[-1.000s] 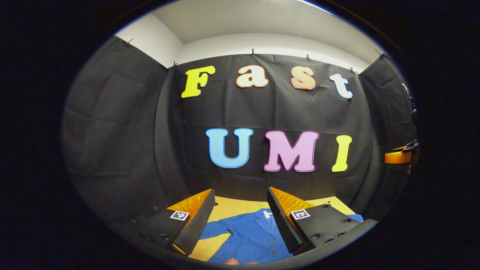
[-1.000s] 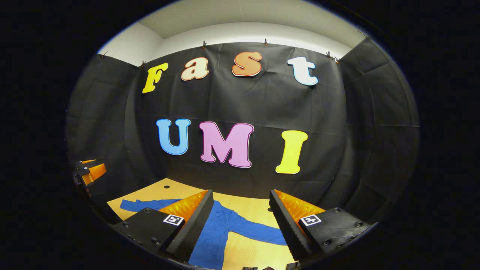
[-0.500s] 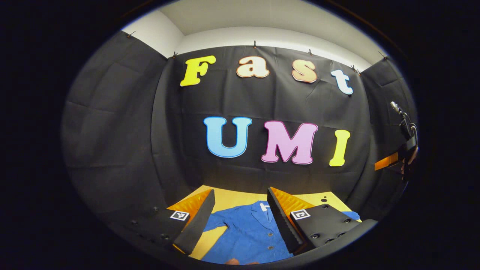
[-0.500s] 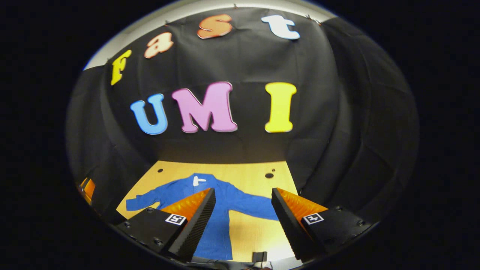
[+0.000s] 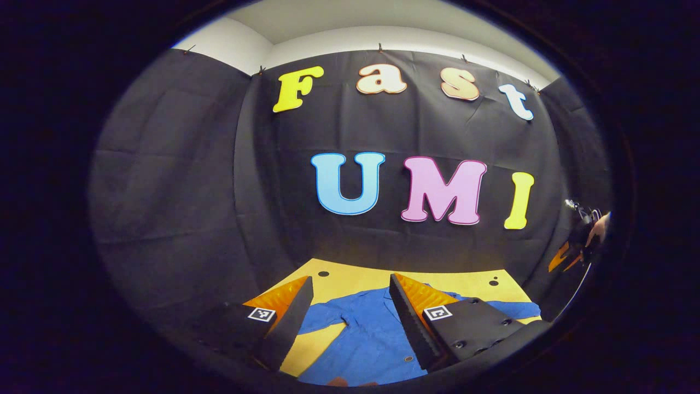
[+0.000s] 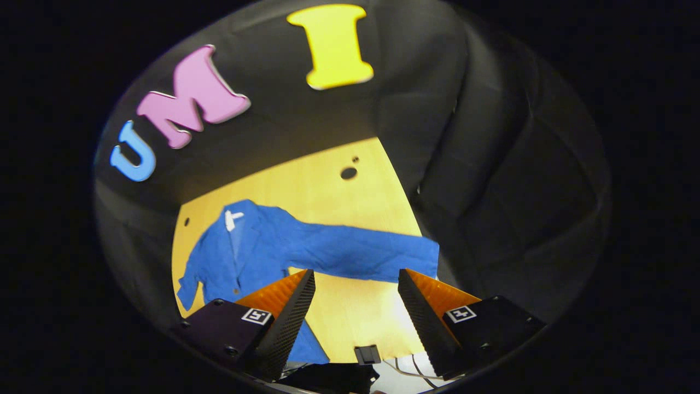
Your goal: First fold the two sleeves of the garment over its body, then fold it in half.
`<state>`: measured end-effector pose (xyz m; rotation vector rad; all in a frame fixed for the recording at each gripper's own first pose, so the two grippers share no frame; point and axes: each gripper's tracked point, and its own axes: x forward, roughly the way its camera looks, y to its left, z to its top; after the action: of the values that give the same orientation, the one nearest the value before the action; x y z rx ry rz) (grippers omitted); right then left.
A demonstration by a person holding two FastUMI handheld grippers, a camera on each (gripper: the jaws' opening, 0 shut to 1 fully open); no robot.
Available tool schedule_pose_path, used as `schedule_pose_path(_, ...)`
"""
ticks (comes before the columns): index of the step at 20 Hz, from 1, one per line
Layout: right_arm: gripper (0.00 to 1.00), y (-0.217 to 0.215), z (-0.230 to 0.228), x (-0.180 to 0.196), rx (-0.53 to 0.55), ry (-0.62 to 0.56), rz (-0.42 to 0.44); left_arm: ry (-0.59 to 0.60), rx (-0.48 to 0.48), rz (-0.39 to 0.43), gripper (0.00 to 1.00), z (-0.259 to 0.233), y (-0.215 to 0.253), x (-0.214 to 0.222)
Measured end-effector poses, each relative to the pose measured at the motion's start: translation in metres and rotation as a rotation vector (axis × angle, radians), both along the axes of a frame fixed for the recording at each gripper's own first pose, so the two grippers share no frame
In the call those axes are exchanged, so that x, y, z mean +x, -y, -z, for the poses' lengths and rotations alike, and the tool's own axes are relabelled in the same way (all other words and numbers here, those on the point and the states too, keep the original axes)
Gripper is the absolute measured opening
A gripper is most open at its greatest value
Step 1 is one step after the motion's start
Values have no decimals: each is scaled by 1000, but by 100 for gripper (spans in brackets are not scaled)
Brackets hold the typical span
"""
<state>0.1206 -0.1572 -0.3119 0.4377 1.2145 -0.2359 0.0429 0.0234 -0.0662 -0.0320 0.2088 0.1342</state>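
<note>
- One blue garment [image 6: 257, 246] lies flat on the bench [image 6: 328, 186], ahead of and below my right hand-held gripper [image 6: 355, 306].
- Both sleeves lie unfolded.
- My two hand-held grippers, left [image 5: 350, 317] included, are spread, holding nothing.

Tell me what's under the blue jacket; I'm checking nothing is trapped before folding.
The blue jacket lies flat on the bare wooden table, sleeves spread. Anything beneath the cloth itself is covered and cannot be seen.
</note>
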Motion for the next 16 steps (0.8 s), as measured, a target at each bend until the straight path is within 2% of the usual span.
schedule_pose_path(2, 98, 11, 59, -12, 32, -149, 12, -10, -21, -29, 81, 5, -2, 13)
schedule_pose_path(3, 88, 16, 85, -17, 57, -207, 30, -17, -34, -34, 81, 6, 0, 21)
schedule_pose_path(4, 99, 23, 108, -22, 70, -251, 55, -26, -42, -39, 81, 9, 4, 30)
schedule_pose_path(7, 96, 49, 164, -42, 59, -360, 95, -78, -31, -55, 81, 21, 15, 49)
schedule_pose_path(12, 96, 69, 200, -56, 45, -444, 81, -129, 22, -29, 81, 31, 50, 79)
schedule_pose_path(16, 94, 77, 219, -62, 39, -482, 70, -108, 93, 16, 81, 23, 76, 98)
